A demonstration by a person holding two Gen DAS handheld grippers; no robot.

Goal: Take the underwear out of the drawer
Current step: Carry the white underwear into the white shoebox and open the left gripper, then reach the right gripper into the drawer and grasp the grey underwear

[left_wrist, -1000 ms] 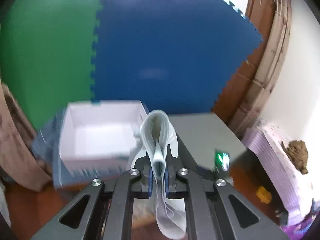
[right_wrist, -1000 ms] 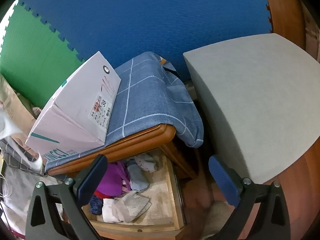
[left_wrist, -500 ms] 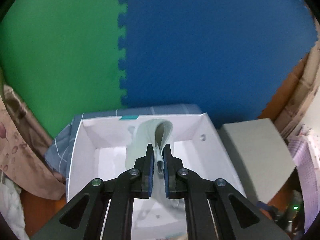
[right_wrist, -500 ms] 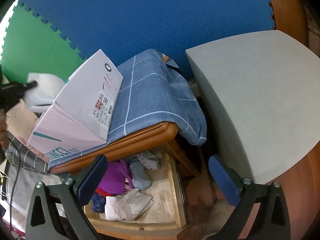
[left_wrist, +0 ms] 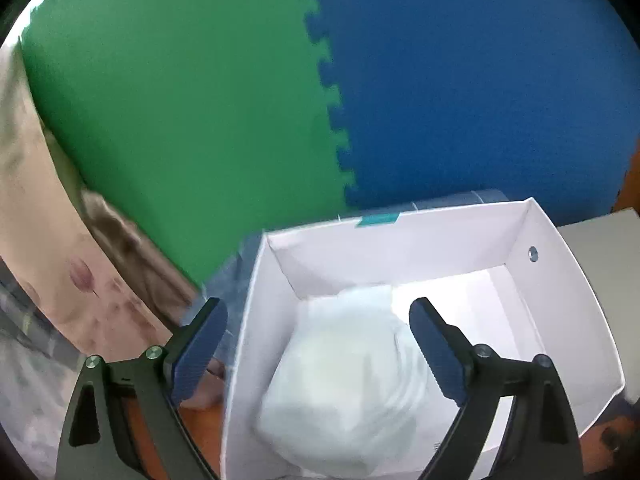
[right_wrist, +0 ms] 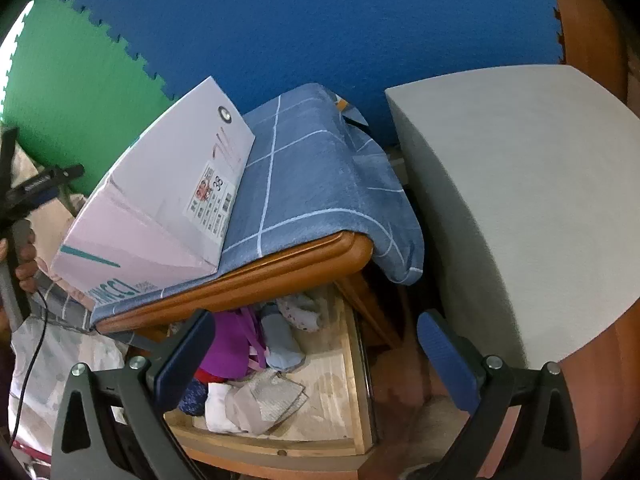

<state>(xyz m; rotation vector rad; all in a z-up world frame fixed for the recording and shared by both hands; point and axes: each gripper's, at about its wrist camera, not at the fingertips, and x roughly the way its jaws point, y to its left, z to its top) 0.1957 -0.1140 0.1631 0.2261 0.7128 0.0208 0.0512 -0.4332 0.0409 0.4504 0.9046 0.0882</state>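
Observation:
In the left wrist view my left gripper (left_wrist: 318, 344) is open above a white cardboard box (left_wrist: 560, 304). A pale white-green piece of underwear (left_wrist: 352, 380) lies blurred inside the box, below and between the jaws. In the right wrist view my right gripper (right_wrist: 316, 354) is open and empty above the open wooden drawer (right_wrist: 348, 360). The drawer holds several pieces of underwear: a purple one (right_wrist: 230, 350), a light blue one (right_wrist: 282, 342) and a grey one (right_wrist: 264, 402). The box (right_wrist: 160, 216) stands on the cabinet top, and the left gripper (right_wrist: 44, 188) shows at the left edge.
A blue checked cloth (right_wrist: 320, 184) covers the wooden cabinet top (right_wrist: 280, 268). A grey block (right_wrist: 520, 208) stands to the right of the drawer. Green (left_wrist: 180, 100) and blue (left_wrist: 480, 80) foam mats line the wall. A beige flowered cloth (left_wrist: 60, 260) hangs at the left.
My left gripper has opened and let go of the pale underwear, which has dropped into the white box. The right gripper has stayed open over the drawer, barely moving.

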